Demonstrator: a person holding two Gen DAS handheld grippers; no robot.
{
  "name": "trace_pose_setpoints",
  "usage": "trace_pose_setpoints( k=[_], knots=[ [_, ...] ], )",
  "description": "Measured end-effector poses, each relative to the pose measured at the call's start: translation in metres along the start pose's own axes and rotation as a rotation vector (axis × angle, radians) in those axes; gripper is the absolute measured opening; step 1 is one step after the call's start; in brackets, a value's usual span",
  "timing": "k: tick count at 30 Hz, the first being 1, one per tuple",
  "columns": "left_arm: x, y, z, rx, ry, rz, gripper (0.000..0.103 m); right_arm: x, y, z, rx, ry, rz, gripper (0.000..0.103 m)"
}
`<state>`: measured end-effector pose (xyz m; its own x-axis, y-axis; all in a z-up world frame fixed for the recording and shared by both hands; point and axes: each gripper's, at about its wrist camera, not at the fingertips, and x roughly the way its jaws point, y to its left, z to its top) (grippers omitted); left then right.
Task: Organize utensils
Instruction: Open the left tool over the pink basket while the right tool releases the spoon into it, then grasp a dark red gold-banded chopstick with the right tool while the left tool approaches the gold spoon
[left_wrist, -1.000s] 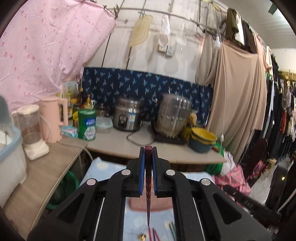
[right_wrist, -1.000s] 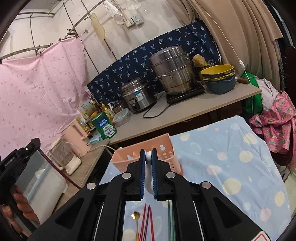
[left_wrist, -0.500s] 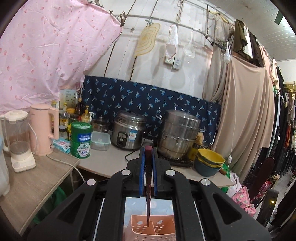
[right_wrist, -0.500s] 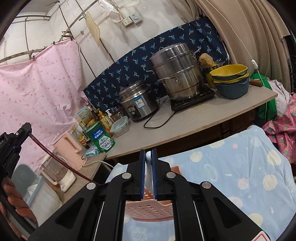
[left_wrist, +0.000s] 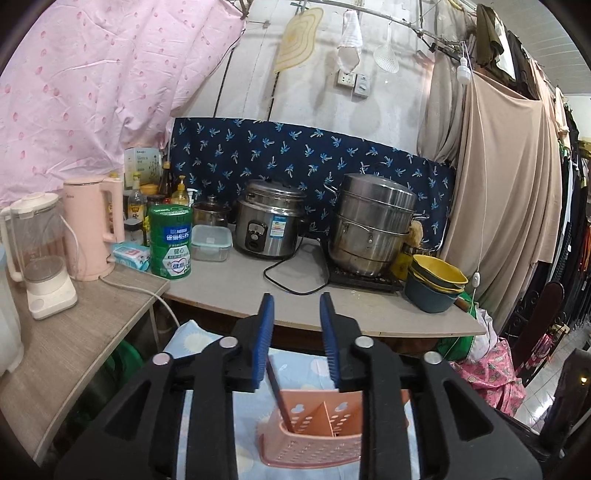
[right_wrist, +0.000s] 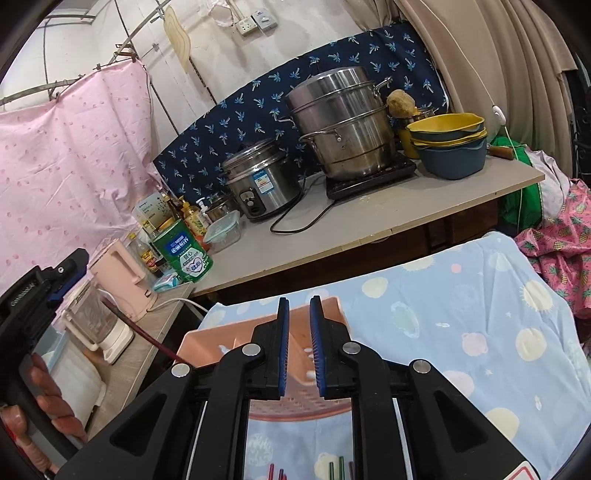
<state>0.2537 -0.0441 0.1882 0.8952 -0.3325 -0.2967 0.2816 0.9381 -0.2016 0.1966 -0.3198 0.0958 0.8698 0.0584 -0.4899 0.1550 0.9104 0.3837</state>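
- Left gripper (left_wrist: 296, 332): black body, blue pads.
- Right gripper (right_wrist: 298, 341): black body, blue pads.
- Utensil basket (left_wrist: 314, 439): salmon pink, perforated walls.
- Chopstick (left_wrist: 277, 392): dark red-brown.
- Table cover (right_wrist: 461, 314): light blue, printed with pale yellow suns and pastel circles.
- Backsplash cloth (left_wrist: 295, 155): navy, with small blue palm motifs.
- Hanging sheet (left_wrist: 92, 92): pink, darker pink spots.
- Tin can (left_wrist: 170, 240): green, with a blue-and-white label.
- Kettle (left_wrist: 94, 229): pale pink.
- Stacked bowls (right_wrist: 448, 142): yellow over slate blue.
- Tabletop (left_wrist: 229, 288): grey-beige.
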Motion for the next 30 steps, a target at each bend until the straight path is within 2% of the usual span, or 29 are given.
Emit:
trace_pose_setpoints(
  k=[3,6,11,15,25,30],
  knots=[
    [-0.015,0.002,-0.007,0.011,0.025,0.016,0.034,-0.023,-0.001,-0.012,-0.004,0.020,-0.006,0.016],
    [-0.029,0.005,-0.020,0.015,0.089,0.015,0.034,-0.052,-0.008,-0.033,-0.009,0.048,-0.026,0.016],
    [-0.054,0.006,-0.072,0.040,0.240,0.027,0.034,-0.098,-0.028,-0.083,0.001,0.114,-0.085,0.017],
    [-0.074,0.006,-0.119,0.037,0.343,0.006,0.034,-0.122,-0.049,-0.124,0.027,0.187,-0.135,0.018],
    [-0.128,-0.001,-0.223,0.113,0.536,-0.003,0.034,-0.155,-0.079,-0.220,0.032,0.352,-0.230,0.018],
    [-0.145,0.005,-0.250,0.114,0.588,-0.005,0.034,-0.160,-0.075,-0.242,-0.007,0.369,-0.259,0.018]
  ],
)
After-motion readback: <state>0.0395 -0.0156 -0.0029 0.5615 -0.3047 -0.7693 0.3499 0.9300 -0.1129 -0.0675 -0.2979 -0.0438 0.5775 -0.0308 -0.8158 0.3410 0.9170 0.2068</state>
